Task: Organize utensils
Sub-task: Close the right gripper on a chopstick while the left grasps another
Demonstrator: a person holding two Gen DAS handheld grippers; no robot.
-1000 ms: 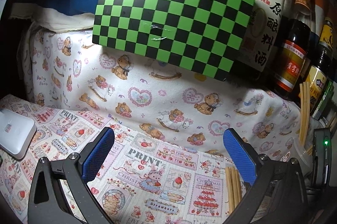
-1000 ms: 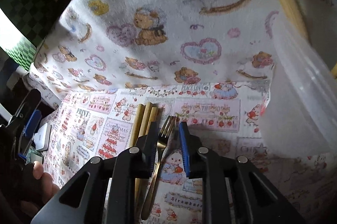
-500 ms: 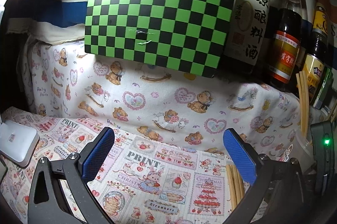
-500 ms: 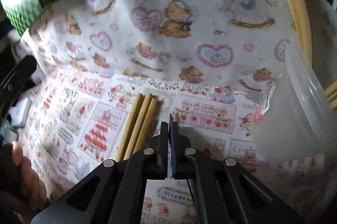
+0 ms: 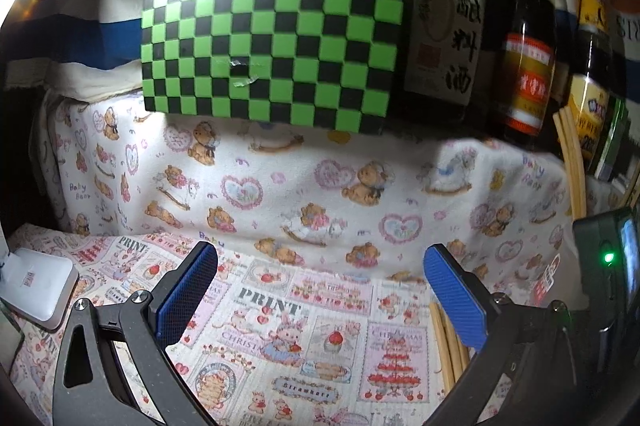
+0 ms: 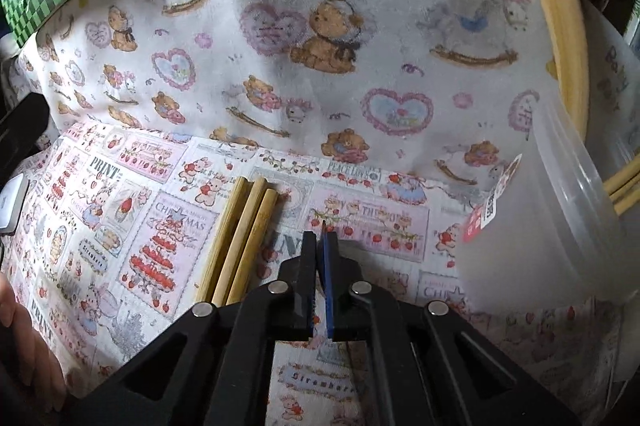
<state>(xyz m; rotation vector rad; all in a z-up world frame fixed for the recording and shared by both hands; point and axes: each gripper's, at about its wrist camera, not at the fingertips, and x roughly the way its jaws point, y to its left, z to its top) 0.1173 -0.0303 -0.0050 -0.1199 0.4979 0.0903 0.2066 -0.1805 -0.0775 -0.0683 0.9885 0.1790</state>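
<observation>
Three wooden chopsticks [image 6: 240, 238] lie side by side on the printed cloth [image 6: 120, 226], just left of my right gripper [image 6: 320, 238]. That gripper is shut on a metal fork, of which only a thin tip [image 6: 322, 224] shows above the pads. A clear plastic container [image 6: 560, 226] stands to its right with more chopsticks [image 6: 560, 6] leaning in it. My left gripper [image 5: 320, 266] is open over the cloth with nothing between its fingers. The same chopsticks [image 5: 448, 342] lie by its right finger.
A green checkered board [image 5: 272, 38] and several sauce bottles [image 5: 524, 58] stand on the raised ledge behind, which is draped in a bear-print cloth [image 5: 320, 186]. A white box [image 5: 32, 286] lies at the far left. A person's hand [image 6: 24, 346] shows at the left edge.
My right gripper has closed on the fork that lay between its fingers and lifted it off the cloth, shifting toward the container. The left gripper drifted slightly and stays open.
</observation>
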